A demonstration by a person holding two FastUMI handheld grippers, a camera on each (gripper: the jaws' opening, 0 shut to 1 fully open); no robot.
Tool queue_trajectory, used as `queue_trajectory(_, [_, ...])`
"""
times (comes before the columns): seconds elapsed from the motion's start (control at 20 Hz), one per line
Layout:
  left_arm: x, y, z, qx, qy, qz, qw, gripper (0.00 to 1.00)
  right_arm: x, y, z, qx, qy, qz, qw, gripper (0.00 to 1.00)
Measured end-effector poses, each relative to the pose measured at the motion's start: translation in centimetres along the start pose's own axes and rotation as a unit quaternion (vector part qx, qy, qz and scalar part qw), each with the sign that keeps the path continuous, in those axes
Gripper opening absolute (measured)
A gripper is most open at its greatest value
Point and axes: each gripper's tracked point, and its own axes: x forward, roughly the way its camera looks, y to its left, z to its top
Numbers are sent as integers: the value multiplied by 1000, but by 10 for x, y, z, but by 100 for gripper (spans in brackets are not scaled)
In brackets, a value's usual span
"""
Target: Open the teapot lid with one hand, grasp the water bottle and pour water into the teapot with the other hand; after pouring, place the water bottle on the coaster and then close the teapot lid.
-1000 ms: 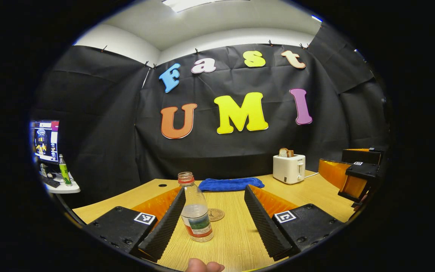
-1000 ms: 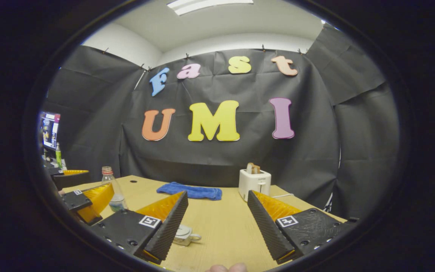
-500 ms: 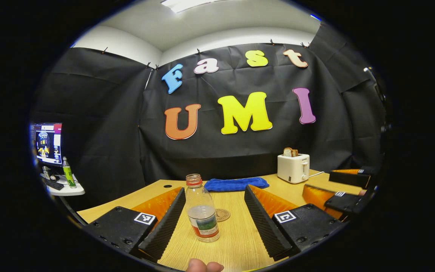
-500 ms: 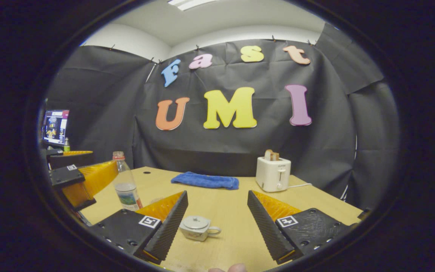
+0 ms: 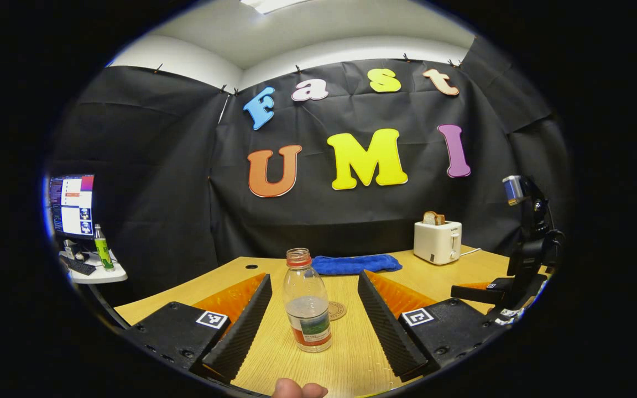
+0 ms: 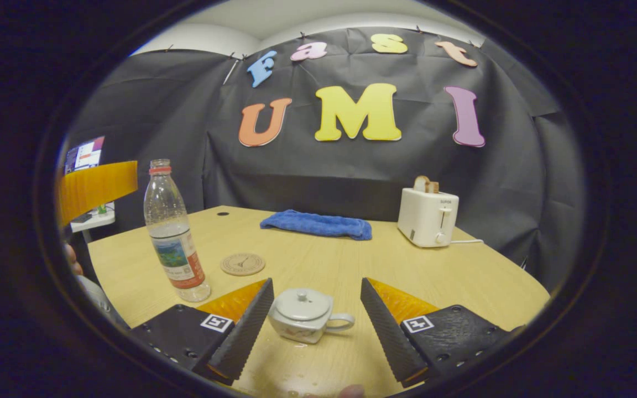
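Risk-wise: both tools gape wide, holding nothing; left tool [image 5: 313, 326] straddles the uncapped water bottle [image 5: 307, 309], right tool [image 6: 313, 326] the lidded teapot [image 6: 303, 315]; a clumsy closing probably tips either onto the counter [image 6: 407, 265].

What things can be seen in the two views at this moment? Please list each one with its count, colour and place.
water bottle: 1, clear, uncapped, upright between the left gripper's fingers, untouched
coaster: 1, tan, just behind the bottle
teapot: 1, white, lid on, between the right gripper's fingers
towel: 1, blue, far side of table
toaster: 1, white, bread inside, back right
table: 1, light wood
monitor: 1, lit, on side shelf
green bottle: 1, beside monitor
left gripper: open
right gripper: open
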Motion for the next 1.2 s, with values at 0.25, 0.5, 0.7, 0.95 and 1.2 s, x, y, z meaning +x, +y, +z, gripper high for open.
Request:
queue_trajectory(0.25, [4, 7, -7, -13, 10, 7, 1000, 98, 18, 6, -5, -4, 9, 6, 1000, 84])
queue_trajectory(0.5, [6, 11, -11, -12, 15, 11, 1000, 98, 25, 13, -4, -11, 8, 11, 1000, 63])
queue_trajectory(0.7, [8, 14, -12, -14, 16, 15, 1000, 98, 30, 15, -5, -6, 9, 14, 1000, 30])
queue_trajectory(0.95, [9, 16, -18, -17, 22, 17, 999, 98, 33, 19, -7, -5, 7, 29, 1000, 0])
queue_trajectory(1.2, [4, 12, -31, -4, 33, 4, 999, 98, 32, 16, -3, 4, -3, 39, 999, 0])
